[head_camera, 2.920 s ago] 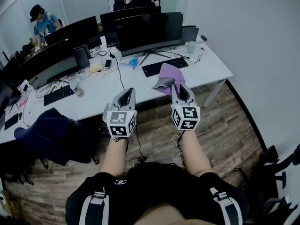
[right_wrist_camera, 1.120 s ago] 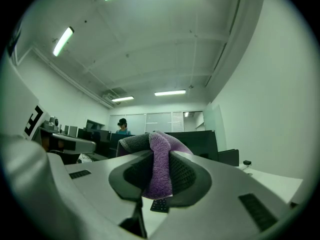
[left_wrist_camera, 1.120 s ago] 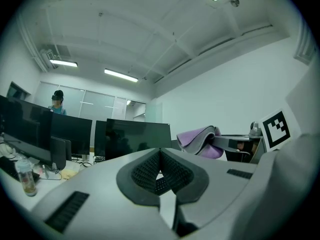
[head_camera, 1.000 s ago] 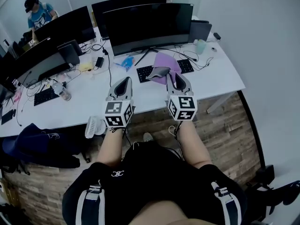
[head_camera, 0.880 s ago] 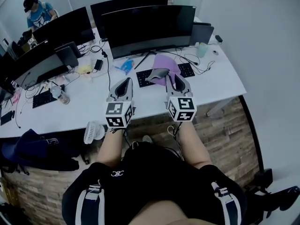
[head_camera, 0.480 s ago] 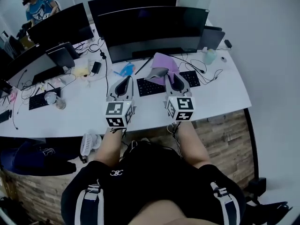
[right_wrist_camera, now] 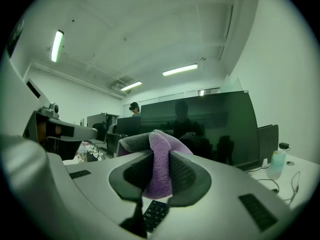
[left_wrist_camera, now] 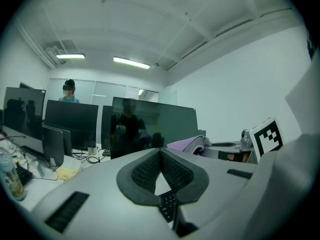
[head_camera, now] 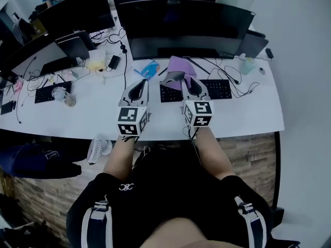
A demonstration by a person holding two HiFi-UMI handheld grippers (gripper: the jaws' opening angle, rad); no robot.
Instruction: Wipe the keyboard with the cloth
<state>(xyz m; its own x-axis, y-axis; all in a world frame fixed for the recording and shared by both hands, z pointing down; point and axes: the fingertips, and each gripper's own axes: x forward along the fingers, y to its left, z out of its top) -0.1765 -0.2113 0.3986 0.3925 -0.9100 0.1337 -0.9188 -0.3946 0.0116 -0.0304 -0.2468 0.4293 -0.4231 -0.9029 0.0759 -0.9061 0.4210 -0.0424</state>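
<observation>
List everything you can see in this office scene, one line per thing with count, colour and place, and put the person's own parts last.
desk: one, white, across the head view.
curved monitor: one, black, at the back of the desk.
other monitors: at least two, black, to the left.
keyboard: one, black, in front of the curved monitor.
second keyboard: one, black, far left on the desk.
cup: one, clear, beside the second keyboard.
bottle: one, pale, right of the curved monitor.
fan: one, white, below the desk's near edge.
cloth: one, purple, clamped in the right tongs.
left tongs: one, grey, shut and empty.
right tongs: one, grey, shut on the cloth.
</observation>
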